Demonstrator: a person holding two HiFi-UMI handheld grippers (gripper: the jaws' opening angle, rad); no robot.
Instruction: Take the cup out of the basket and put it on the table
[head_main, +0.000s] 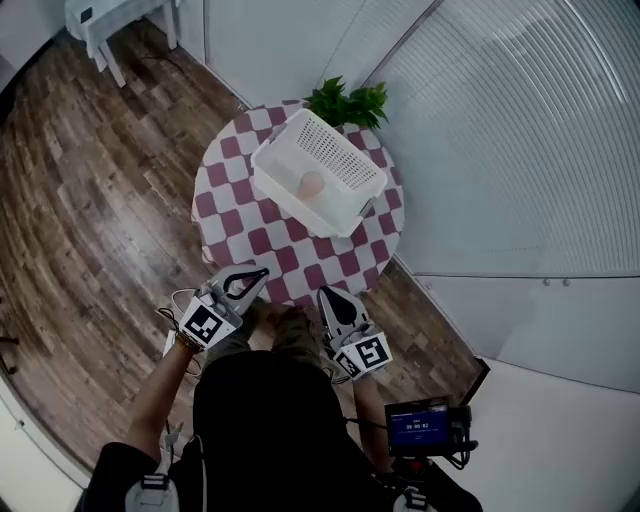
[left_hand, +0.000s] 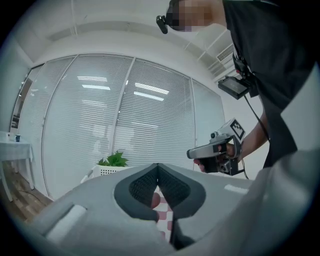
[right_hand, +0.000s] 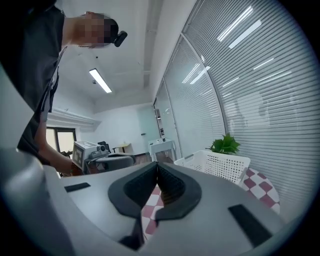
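A round table (head_main: 232, 216) covered in a red-and-white checked cloth stands on a dark wooden floor (head_main: 90, 190), seen from above. A white perforated basket (head_main: 345, 152) sits on the table, tilted at an angle towards the far side, with a green potted plant (head_main: 348, 102) just behind it. The cup (head_main: 311, 184), pale peach in colour, is inside the basket, resting on its bottom near the middle. A person in dark clothing stands at the near edge of the table, holding a gripper in each hand. The left gripper (head_main: 263, 270) hovers at the table's near edge, its two fingers closed with their tips touching and nothing held between them. The right gripper (head_main: 324, 293) hangs just beside it, also at the near edge, its fingers likewise pressed together and empty. Both grippers are well apart from the basket and the cup.
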